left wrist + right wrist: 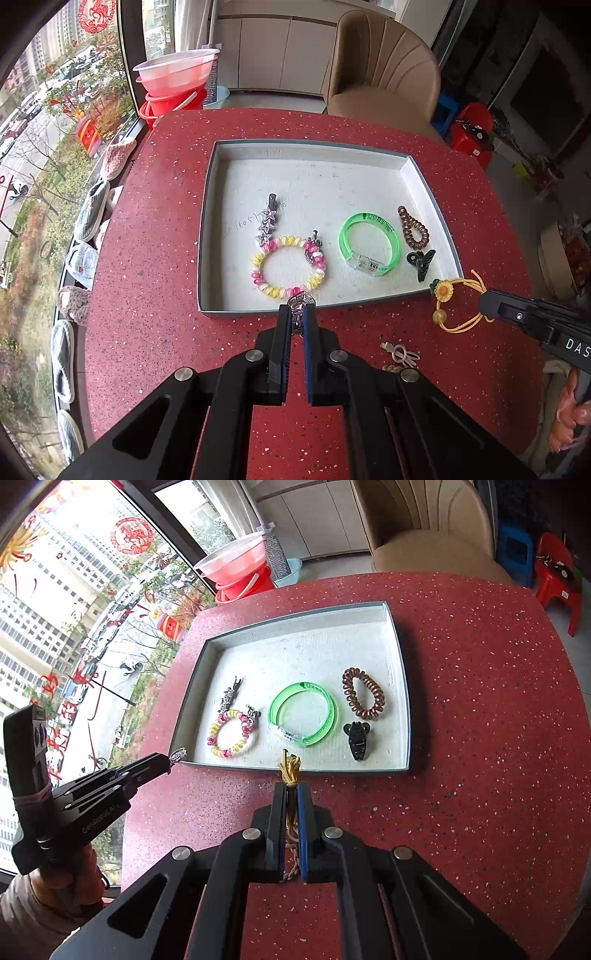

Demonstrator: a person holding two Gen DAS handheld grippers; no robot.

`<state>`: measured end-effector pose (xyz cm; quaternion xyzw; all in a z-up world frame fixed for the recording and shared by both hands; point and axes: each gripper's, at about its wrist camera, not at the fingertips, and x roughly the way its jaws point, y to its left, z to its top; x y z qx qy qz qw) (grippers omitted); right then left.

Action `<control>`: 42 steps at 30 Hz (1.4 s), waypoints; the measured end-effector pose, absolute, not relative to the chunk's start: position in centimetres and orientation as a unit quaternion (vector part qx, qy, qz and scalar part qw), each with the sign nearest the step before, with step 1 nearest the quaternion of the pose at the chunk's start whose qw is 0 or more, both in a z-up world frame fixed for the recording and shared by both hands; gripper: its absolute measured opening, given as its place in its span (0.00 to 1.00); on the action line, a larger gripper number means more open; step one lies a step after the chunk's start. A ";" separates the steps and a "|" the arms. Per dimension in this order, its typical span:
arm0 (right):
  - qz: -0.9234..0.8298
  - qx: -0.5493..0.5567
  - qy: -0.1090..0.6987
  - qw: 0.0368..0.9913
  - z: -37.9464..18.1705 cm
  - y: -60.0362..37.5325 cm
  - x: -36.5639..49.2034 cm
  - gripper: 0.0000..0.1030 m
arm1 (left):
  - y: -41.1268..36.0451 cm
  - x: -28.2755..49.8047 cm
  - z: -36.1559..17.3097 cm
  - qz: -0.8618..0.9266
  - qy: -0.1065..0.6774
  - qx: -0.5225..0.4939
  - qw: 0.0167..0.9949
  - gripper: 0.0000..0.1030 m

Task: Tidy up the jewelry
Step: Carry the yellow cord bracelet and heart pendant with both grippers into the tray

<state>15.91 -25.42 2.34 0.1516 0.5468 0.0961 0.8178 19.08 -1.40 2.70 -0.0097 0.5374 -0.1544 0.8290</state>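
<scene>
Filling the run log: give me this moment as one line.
left gripper: shut on silver clip | right gripper: shut on yellow hair tie | both at tray near edge | pink tie on table

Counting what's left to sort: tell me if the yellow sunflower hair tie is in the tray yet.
Out. The yellow sunflower hair tie hangs from the right claw, at the tray rim's near corner.

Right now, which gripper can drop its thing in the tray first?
Probably the left gripper. Its silver clip already pokes over the tray's near rim. The right gripper, shut on the yellow flower band, seems to hang just outside it.
</scene>
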 end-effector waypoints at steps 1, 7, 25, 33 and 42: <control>0.098 0.150 0.546 0.819 2.3 -25.3 16.6 0.06 | -1.5 19.7 2.7 -0.153 0.536 -0.012 0.830 0.23; 0.107 0.153 0.542 0.820 1.8 -25.1 20.4 0.06 | -2.4 23.1 2.2 -0.141 0.536 -0.017 0.833 0.23; 0.098 0.181 0.546 0.812 -1.3 -27.1 28.5 0.06 | -5.7 30.2 -0.6 -0.101 0.542 -0.011 0.834 0.23; 0.075 0.159 0.558 0.811 -2.7 -27.9 29.6 0.06 | -7.1 31.1 -2.0 -0.093 0.542 0.020 0.835 0.24; 0.052 0.152 0.583 0.797 -4.9 -28.9 29.9 0.06 | -7.5 31.0 -3.9 -0.076 0.553 0.046 0.829 0.24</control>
